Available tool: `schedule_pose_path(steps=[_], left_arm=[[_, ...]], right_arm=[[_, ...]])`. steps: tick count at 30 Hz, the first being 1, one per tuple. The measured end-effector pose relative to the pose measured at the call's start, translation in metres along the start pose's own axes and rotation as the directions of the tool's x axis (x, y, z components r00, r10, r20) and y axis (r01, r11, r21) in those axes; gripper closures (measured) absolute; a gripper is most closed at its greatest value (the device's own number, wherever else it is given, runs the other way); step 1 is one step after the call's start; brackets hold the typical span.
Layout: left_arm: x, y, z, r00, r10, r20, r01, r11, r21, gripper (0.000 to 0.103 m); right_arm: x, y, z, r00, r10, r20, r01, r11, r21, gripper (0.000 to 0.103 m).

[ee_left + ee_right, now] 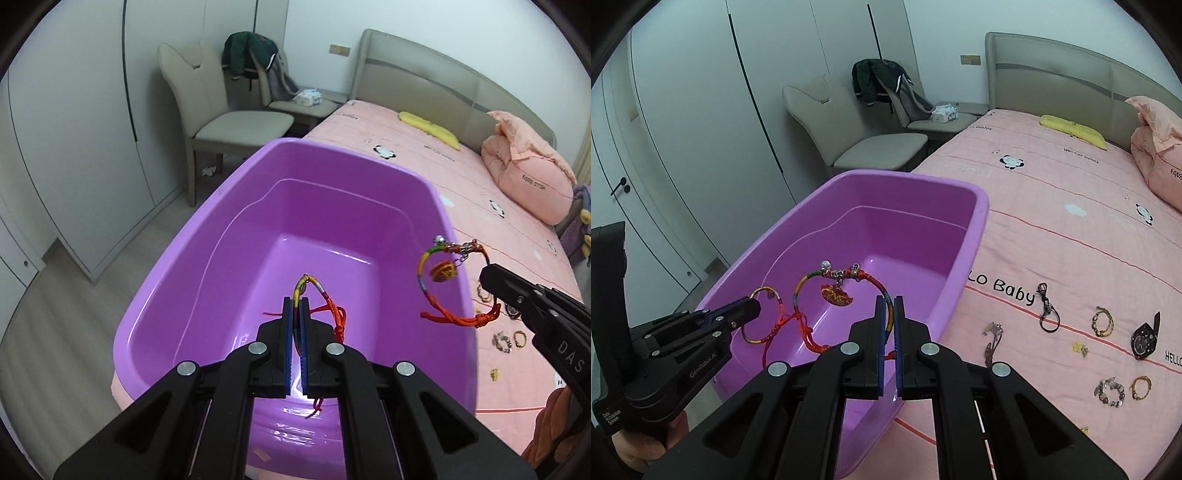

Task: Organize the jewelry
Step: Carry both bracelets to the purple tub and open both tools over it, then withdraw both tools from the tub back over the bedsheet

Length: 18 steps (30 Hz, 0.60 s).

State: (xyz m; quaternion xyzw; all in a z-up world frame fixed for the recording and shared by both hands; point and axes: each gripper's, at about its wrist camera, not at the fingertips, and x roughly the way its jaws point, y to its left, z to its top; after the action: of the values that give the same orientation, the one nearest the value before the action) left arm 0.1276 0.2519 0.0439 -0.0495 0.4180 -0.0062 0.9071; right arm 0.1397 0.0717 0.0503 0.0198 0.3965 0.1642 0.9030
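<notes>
A purple plastic tub [439, 206] stands on the edge of the pink bed; it also shows in the right wrist view [979, 221]. My left gripper [296, 306] is shut on a small braided red and multicoloured bracelet [325, 295], held over the tub's inside; the same bracelet shows in the right wrist view [764, 317]. My right gripper [889, 302] is shut on a larger braided bracelet with charms and a bell [834, 291], held over the tub. In the left wrist view this larger bracelet [447, 273] hangs by the tub's right rim.
Several jewelry pieces lie on the pink bedspread [1071, 240] right of the tub: a black cord necklace [1047, 310], a gold bracelet [1102, 321], a black watch [1143, 339], a beaded bracelet [1110, 393]. A beige chair [849, 136] and wardrobe stand beyond.
</notes>
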Motion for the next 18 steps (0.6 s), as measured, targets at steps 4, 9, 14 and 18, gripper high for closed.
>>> schedule_pose_path(steps=[4, 9, 14, 18], left_arm=[[0.014, 0.005, -0.001, 0.999, 0.028, -0.031, -0.028, 1.000, -0.006, 0.099], [0.027, 0.008, -0.003, 0.997, 0.046, -0.064, -0.046, 0.999, -0.012, 0.099], [0.030, 0.010, -0.005, 0.994, 0.074, -0.082, -0.076, 0.997, -0.015, 0.098], [0.026, 0.012, -0.005, 0.991, 0.107, -0.084, -0.110, 0.994, -0.026, 0.074]], right_arm=[[0.026, 0.009, 0.003, 0.997, -0.021, -0.074, 0.019, 0.999, -0.030, 0.099], [0.039, 0.009, 0.001, 0.994, -0.038, -0.106, 0.034, 0.999, -0.036, 0.099], [0.043, 0.009, 0.003, 0.992, -0.056, -0.115, 0.051, 0.998, -0.045, 0.096], [0.034, 0.006, 0.003, 0.994, -0.080, -0.071, 0.076, 0.996, -0.055, 0.070]])
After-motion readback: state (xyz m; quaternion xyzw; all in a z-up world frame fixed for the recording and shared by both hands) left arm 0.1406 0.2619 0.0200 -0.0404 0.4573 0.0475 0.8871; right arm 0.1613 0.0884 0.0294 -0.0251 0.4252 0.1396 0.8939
